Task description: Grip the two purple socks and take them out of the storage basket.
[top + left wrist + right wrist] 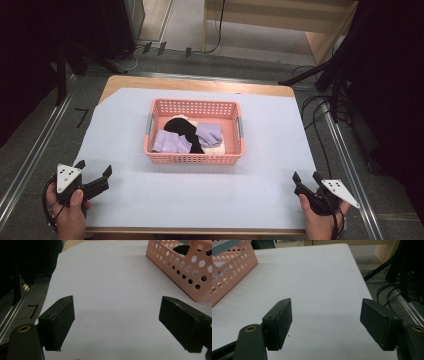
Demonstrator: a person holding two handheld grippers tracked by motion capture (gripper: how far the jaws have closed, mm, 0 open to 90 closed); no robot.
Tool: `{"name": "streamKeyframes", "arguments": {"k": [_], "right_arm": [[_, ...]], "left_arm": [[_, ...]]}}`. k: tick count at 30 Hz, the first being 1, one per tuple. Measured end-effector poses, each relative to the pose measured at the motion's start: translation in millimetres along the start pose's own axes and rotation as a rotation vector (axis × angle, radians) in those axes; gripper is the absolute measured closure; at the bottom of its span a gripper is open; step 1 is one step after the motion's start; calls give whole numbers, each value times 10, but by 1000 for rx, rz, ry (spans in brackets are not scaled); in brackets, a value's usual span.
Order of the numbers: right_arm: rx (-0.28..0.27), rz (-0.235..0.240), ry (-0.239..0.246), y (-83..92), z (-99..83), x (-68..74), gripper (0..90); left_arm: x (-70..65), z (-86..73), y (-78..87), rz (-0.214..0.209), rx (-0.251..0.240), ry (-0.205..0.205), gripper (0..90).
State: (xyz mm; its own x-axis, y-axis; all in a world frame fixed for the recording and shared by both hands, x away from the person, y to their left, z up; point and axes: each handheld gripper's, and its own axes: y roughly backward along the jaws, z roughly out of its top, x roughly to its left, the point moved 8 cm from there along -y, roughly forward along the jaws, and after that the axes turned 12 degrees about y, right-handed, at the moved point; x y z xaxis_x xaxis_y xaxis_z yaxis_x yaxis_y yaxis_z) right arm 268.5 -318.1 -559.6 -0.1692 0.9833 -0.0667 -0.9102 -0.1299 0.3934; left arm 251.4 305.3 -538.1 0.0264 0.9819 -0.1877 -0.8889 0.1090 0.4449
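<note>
High view reveals socks (pixel 192 137) inside the basket (pixel 192 159); both grippers (pixel 95 175) (pixel 306 179) gape wide, empty.

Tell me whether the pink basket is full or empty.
Partly filled. The pink basket stands upright on the table and holds a small pile of socks: purple socks, a black sock and something cream-coloured beneath them.

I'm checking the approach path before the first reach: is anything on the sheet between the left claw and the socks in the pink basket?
Only the pink perforated plastic basket's own near wall. The pale sheet between the open left claw and the purple socks lies bare.
</note>
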Motion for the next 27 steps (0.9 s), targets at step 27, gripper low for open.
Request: {"name": "streamKeyframes", "arguments": {"k": [27], "right_arm": [[-63, 64, -2, -159, 623, 599, 351]], "left_arm": [[-20, -7, -14, -15, 5, -4, 144]]}}
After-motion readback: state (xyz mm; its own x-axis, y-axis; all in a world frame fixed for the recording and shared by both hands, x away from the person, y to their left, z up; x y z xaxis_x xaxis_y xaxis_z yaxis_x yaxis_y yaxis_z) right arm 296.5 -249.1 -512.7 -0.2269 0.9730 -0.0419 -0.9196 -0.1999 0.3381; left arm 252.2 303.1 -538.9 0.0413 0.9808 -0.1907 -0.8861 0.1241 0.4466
